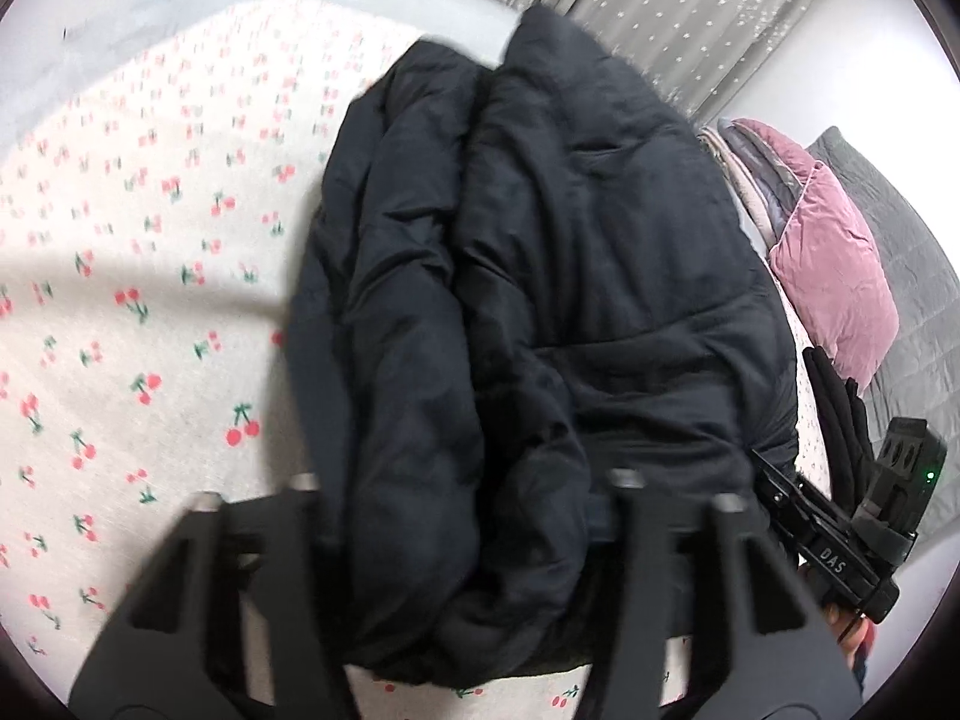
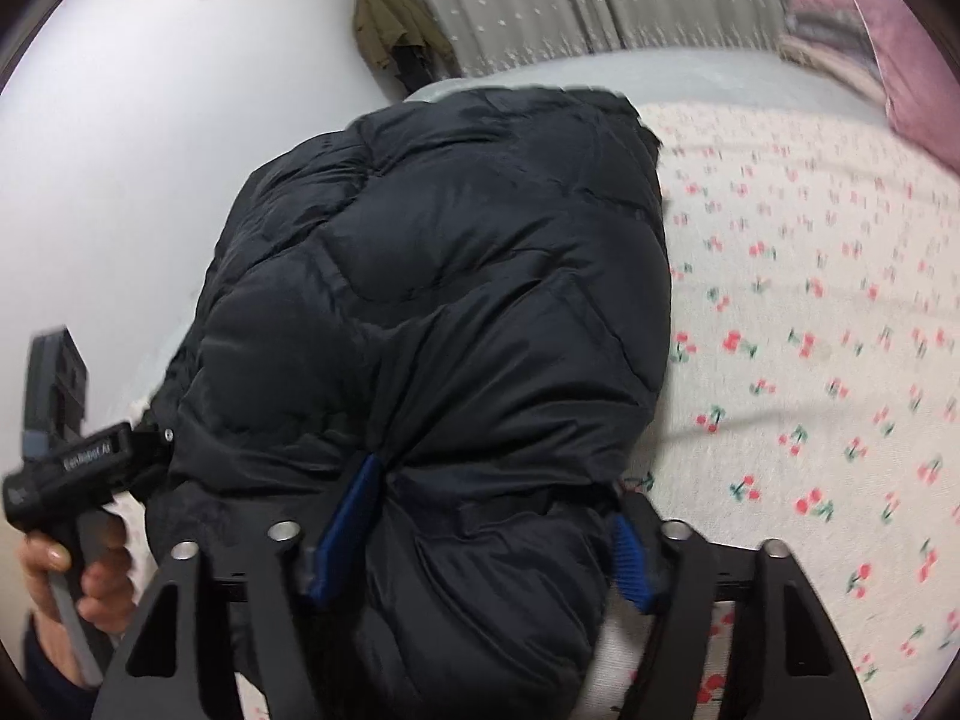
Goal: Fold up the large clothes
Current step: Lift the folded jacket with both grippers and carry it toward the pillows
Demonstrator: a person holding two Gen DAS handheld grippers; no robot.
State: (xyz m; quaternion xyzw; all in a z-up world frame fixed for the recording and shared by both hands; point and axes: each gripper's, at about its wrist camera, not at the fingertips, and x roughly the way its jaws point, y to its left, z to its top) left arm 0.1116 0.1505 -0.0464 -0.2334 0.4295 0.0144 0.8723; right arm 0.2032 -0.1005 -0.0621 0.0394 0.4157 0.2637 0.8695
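A bulky black padded jacket (image 1: pixel 540 300) lies bunched on a bed with a cherry-print sheet (image 1: pixel 120 300). My left gripper (image 1: pixel 468 516) has its fingers on either side of a thick fold at the jacket's near end, the fingertips buried in the fabric. In the right wrist view the jacket (image 2: pixel 450 300) fills the middle. My right gripper (image 2: pixel 492 522) has its blue-padded fingers (image 2: pixel 348 516) pressed into the jacket's near edge with a wide bunch of fabric between them. The right gripper also shows in the left wrist view (image 1: pixel 840 540), at the jacket's right side.
A pink velvet cushion (image 1: pixel 834 258) and grey quilt (image 1: pixel 918 276) lie to the right. Grey star-print curtains (image 1: pixel 690 12) hang behind the bed. An olive garment (image 2: pixel 390 30) hangs on the wall. The sheet spreads wide on the jacket's other side (image 2: pixel 810 330).
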